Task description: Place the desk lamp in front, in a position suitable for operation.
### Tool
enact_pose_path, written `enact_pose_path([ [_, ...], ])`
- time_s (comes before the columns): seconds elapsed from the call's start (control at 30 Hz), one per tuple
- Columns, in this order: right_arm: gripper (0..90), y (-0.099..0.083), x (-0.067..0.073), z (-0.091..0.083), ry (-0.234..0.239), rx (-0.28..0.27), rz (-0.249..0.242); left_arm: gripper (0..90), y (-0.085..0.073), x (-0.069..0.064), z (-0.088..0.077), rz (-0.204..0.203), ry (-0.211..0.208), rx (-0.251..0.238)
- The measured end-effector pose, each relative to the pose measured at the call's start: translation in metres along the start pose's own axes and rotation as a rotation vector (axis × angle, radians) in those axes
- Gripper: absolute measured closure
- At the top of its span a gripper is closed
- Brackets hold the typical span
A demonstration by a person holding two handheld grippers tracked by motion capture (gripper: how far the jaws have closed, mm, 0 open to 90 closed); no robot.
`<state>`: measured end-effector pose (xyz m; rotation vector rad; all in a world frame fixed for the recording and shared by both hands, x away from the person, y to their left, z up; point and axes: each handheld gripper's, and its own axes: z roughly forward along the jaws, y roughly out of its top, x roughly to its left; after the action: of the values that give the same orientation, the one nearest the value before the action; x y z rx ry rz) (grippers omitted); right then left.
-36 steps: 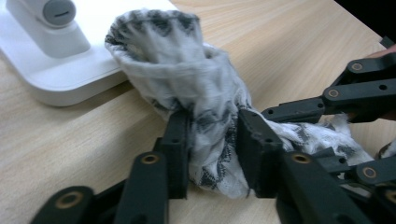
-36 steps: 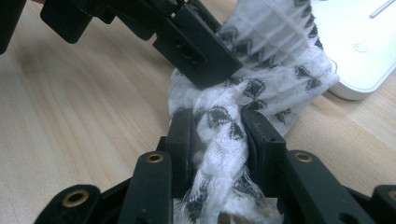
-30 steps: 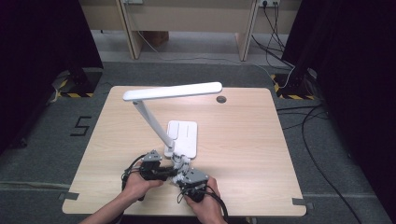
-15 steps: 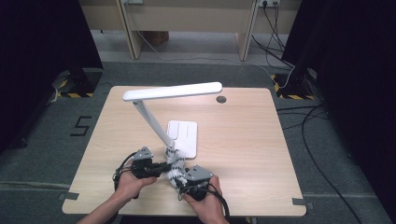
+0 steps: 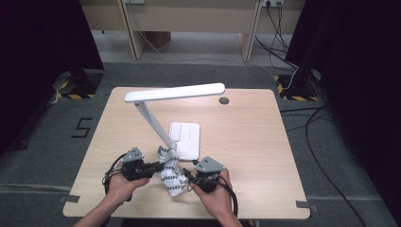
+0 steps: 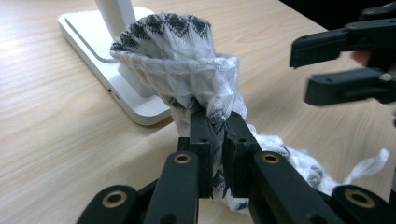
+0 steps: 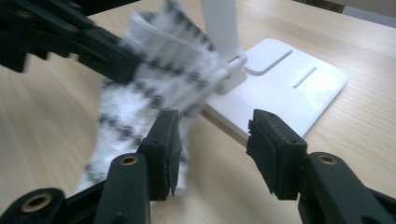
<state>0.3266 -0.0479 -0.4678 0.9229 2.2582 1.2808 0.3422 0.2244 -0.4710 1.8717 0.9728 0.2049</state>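
We hold a patterned white-and-grey sock (image 5: 170, 172) off the table (image 5: 246, 142) w/ the left gripper (image 5: 152, 166), jaws pinched tight on a bunched fold of knit just ahead of the tips; in the left gripper view the sock (image 6: 187, 70) balloons up and away from the clamp, its open cuff facing the lamp base (image 6: 102, 56), the rest trailing down past the jaws toward the tabletop. The right gripper (image 5: 190, 174) sits opposite, jaws apart w/ nothing pressed between them, though they have just been closing in a bit. From the right gripper (image 7: 212, 140) the sock (image 7: 140, 98) lies forward and to its left, fabric brushing past the left-hand jaw, gap itself showing lamp base (image 7: 289, 79) and bare wood.

The relation that counts: sock's long axis runs roughly from the left gripper's pinch down toward the right gripper, so the free lower end hangs nearest the right hand. Our read: the right gripper needs to shift toward its own left to bring the dangling end between the pads. The desk lamp (image 5: 175, 92) stands just beyond both grippers, base close behind the sock, so little room to swing fwd.
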Motion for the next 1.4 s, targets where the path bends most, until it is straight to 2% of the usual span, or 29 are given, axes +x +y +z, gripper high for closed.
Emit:
enact_pose_path([
  [0.17, 59.3, 0.001, -0.015, 0.007, -0.034, 0.016, 0.021, 83.5, 0.003, 0.001, -0.015, 0.007, 0.014, -0.027],
  [0.33, 60.7, 0.001, -0.027, 0.021, -0.057, 0.036, 0.037, 83.6, 0.007, 0.002, -0.029, 0.012, 0.037, -0.054],
  [0.67, 61.5, 0.003, -0.04, 0.052, -0.067, 0.09, 0.048, 83.7, 0.012, 0.006, -0.052, 0.0, 0.069, -0.103],
  [1.03, 61.6, 0.003, -0.043, 0.078, -0.058, 0.125, 0.059, 83.7, 0.024, 0.012, -0.077, 0.002, 0.119, -0.162],
  [1.4, 59.7, 0.005, -0.047, 0.088, -0.075, 0.126, 0.072, 83.8, 0.035, 0.019, -0.093, -0.004, 0.148, -0.209],
])
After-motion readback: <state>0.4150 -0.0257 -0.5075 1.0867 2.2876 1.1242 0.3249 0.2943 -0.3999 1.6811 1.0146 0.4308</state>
